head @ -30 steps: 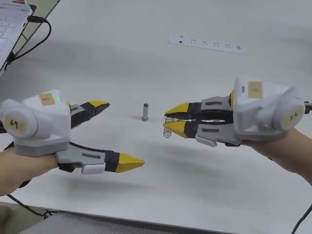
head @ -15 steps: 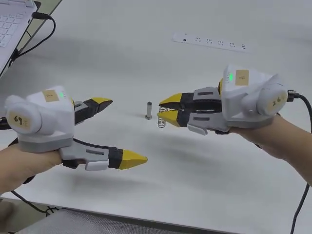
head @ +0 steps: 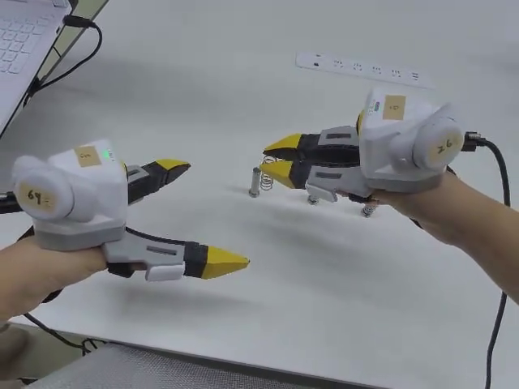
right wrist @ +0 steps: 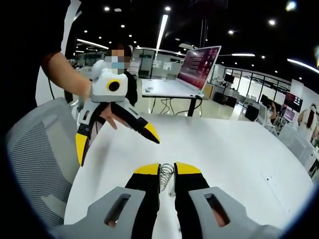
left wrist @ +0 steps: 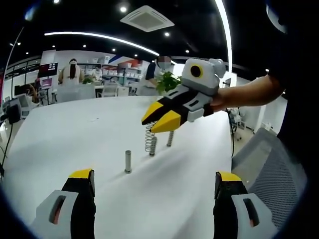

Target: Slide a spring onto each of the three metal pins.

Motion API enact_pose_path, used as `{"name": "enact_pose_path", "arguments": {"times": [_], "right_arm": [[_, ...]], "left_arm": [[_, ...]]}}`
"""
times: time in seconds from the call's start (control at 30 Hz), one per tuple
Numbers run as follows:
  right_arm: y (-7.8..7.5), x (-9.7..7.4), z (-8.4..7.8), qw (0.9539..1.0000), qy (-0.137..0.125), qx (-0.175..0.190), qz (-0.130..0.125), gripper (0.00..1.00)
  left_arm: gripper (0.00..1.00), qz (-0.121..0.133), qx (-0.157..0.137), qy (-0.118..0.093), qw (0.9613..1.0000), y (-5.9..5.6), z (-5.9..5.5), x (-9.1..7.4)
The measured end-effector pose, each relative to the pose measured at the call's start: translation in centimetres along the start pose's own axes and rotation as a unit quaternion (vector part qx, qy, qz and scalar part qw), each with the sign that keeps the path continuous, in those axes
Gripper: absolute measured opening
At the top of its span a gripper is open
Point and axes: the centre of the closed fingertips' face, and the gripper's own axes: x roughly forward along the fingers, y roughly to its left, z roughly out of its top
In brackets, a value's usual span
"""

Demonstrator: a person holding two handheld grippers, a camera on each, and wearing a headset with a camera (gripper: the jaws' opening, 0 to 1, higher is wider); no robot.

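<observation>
My right gripper [head: 272,159] is shut on a small metal spring [head: 267,173], which hangs from its yellow tips just right of a bare upright metal pin [head: 255,182]. Two more pins [head: 312,198] [head: 369,211] stand under the right gripper's body; whether either carries a spring I cannot tell. In the right gripper view the spring [right wrist: 166,174] sits pinched between the jaws. My left gripper [head: 201,213] stands open at the left, away from the pins. In the left gripper view the bare pin [left wrist: 128,162] is nearest, with the spring [left wrist: 148,138] beyond it.
A white power strip [head: 357,69] lies at the far side of the white table [head: 243,89]. A laptop [head: 24,32] with a black cable [head: 69,61] sits at the far left. A grey mesh chair [right wrist: 35,149] is beside the table.
The right gripper has carried the spring up and toward the nearest pin, so it now hangs right beside it. The left gripper stays open in much the same place.
</observation>
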Motion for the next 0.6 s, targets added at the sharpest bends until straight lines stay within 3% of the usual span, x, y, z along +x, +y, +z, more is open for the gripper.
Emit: {"name": "enact_pose_path", "arguments": {"times": [0.33,0.6], "right_arm": [[-2.4,0.9,0.3,0.9991,-0.011,0.025,-0.033,0.07],[-3.2,1.4,-0.3,0.9982,-0.007,0.039,-0.045,0.07]], "left_arm": [[0.98,-0.005,-0.003,0.002,1.0,-0.2,-0.2,0.1],[0.97,0.0,-0.001,-0.001,1.0,0.1,-0.2,0.0]]}}
